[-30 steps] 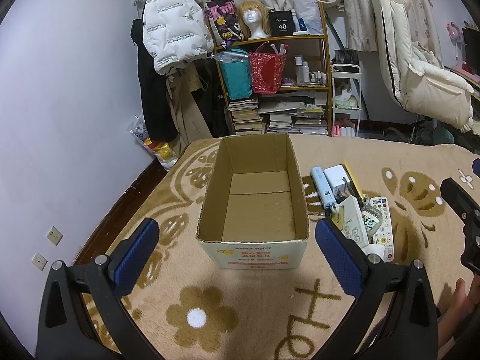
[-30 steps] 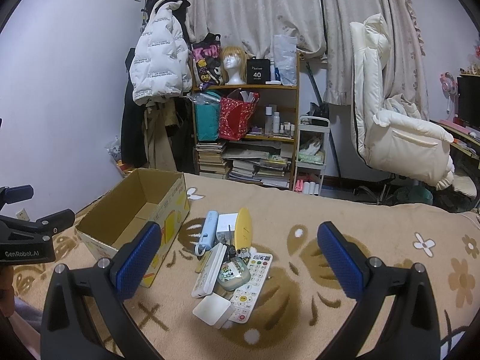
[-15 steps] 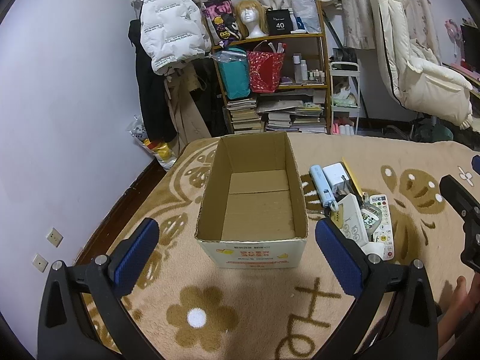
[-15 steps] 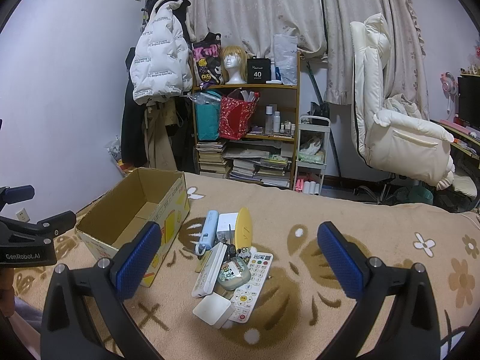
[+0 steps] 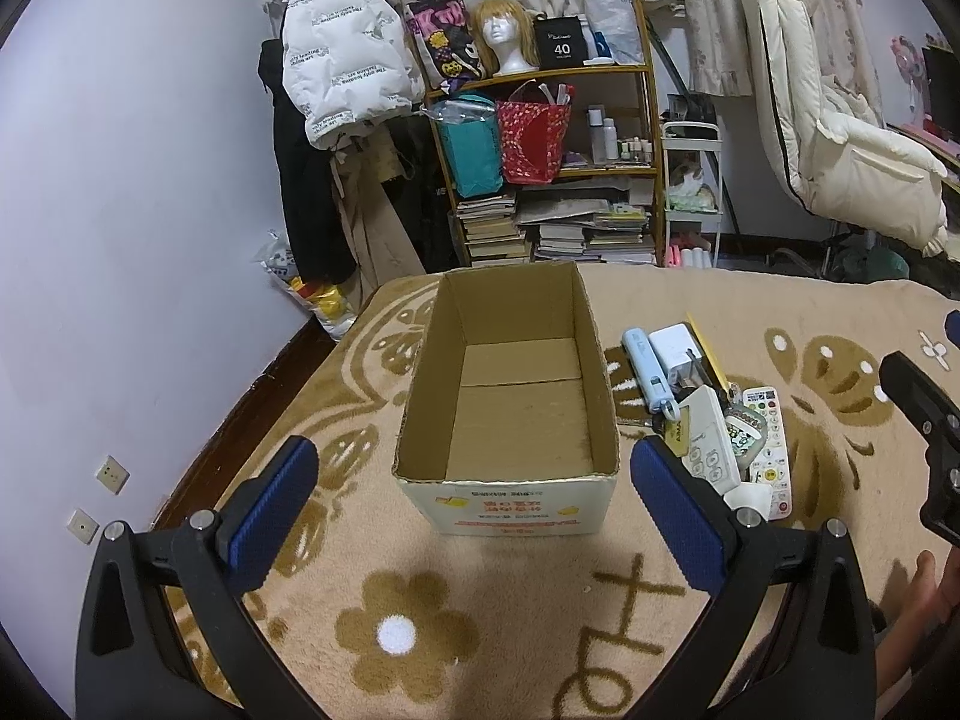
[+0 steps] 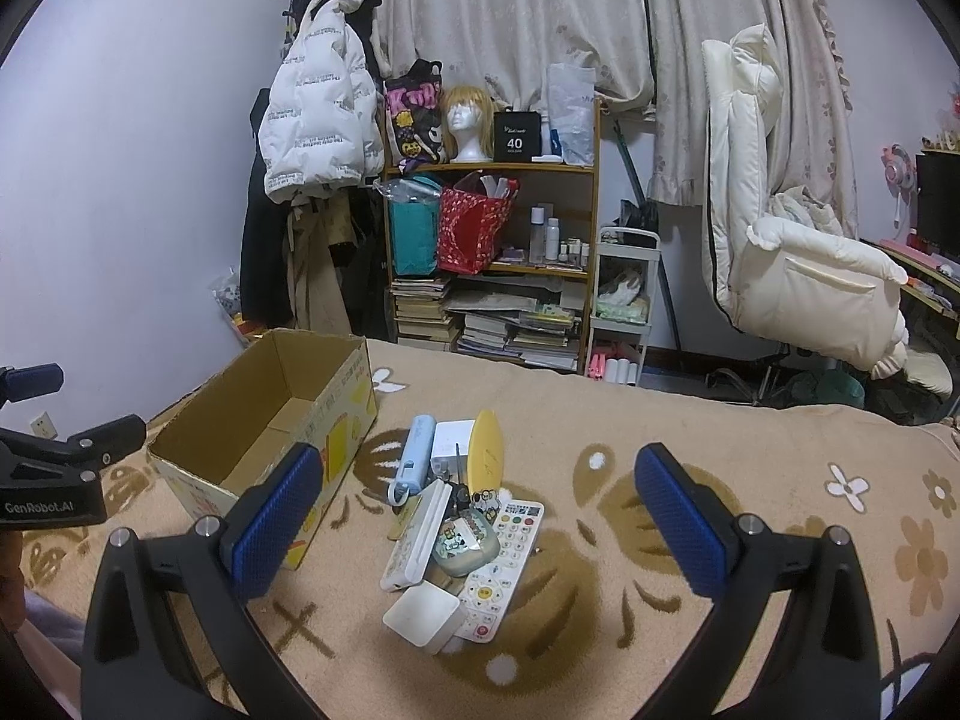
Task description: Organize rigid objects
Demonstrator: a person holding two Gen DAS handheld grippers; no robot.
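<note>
An open cardboard box (image 5: 507,396) (image 6: 264,420) with nothing inside stands on the beige patterned blanket. To its right lies a pile of small objects: a light blue power bank (image 5: 647,367) (image 6: 412,458), a white charger (image 5: 675,351) (image 6: 451,441), a yellow flat piece (image 6: 486,455), a long white remote (image 6: 419,534), a white remote with coloured buttons (image 6: 501,558), a round decorated case (image 6: 465,543) and a small white box (image 6: 425,611). My left gripper (image 5: 474,510) is open in front of the box. My right gripper (image 6: 480,531) is open above the pile.
A wooden shelf (image 6: 528,264) with books, bags and a wig head stands behind the bed. A white puffer jacket (image 6: 318,120) hangs at the left. A cream chair (image 6: 792,252) is at the right. The blanket (image 6: 750,438) is bare to the right of the pile.
</note>
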